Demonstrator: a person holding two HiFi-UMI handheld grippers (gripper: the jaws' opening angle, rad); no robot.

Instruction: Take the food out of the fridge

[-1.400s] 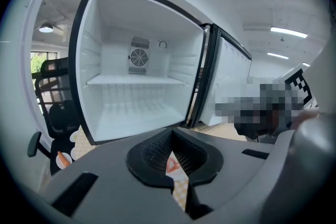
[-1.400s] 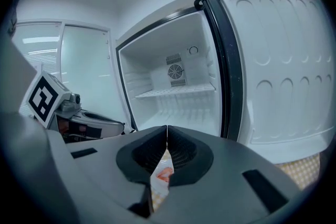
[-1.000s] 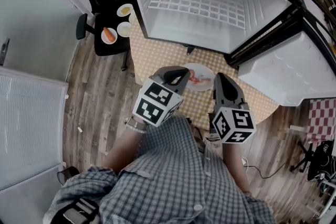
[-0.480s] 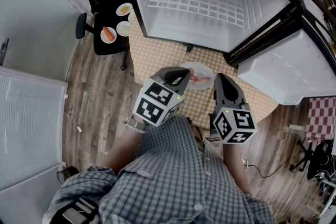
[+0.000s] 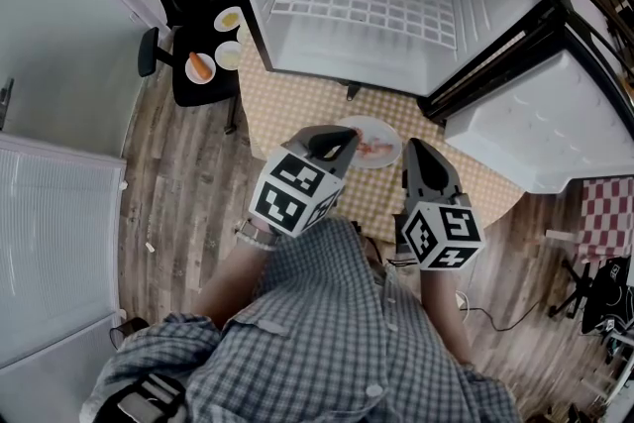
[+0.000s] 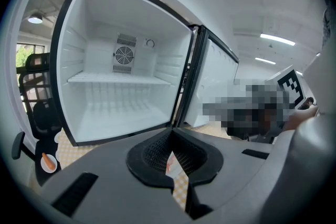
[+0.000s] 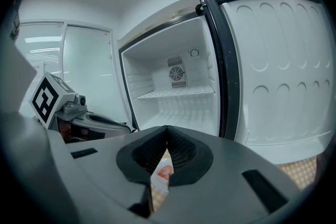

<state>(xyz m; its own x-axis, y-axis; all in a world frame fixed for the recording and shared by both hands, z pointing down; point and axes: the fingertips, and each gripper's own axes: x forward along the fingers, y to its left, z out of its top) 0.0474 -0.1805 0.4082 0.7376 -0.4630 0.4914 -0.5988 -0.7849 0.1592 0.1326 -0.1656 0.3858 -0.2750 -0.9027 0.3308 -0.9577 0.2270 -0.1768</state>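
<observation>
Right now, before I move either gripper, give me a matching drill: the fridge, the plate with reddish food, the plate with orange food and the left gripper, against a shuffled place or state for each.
Things:
1. fridge
2. plate with reddish food
3. plate with orange food
4. left gripper

Places or states:
A. on the black chair, far left in the head view
B. shut, nothing between the jaws
C. standing open, shelf bare
D. on the checked table, in front of the fridge

Pairs: 1-C, 2-D, 3-A, 4-B
</observation>
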